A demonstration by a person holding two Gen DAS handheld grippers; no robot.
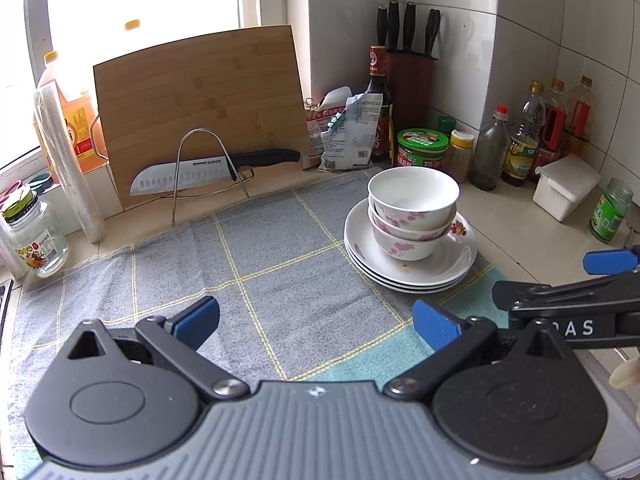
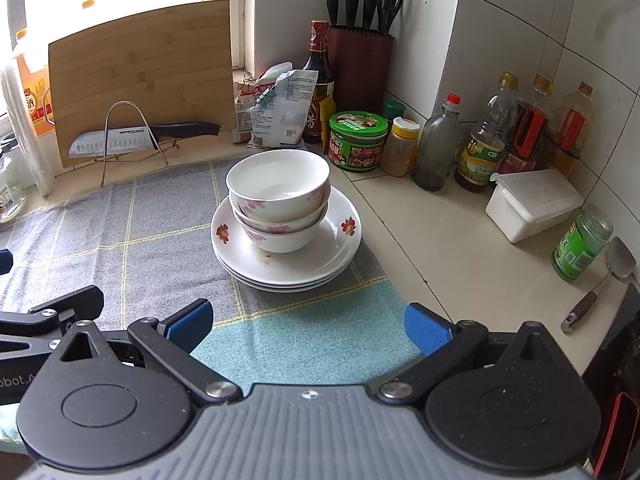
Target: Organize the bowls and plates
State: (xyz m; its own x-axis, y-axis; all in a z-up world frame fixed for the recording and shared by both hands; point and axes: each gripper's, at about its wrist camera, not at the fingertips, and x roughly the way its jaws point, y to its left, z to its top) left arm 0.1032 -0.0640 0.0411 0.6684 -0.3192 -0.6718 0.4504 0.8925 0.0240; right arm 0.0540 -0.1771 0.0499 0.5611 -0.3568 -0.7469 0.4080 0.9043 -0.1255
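Both the left gripper (image 1: 316, 322) and right gripper (image 2: 308, 326) are held wide open and empty. Ahead of them, three nested bowls (image 2: 279, 200) rest on stacked plates (image 2: 340, 256). The stack appears complete; any withdrawal should be made without contact.

I read "SUPOR" on the knife (image 1: 212, 171) blade, "AS" on the right gripper (image 1: 576, 312) body, "bot.A" on the left gripper (image 2: 24, 376) body, bottle labels illegible.
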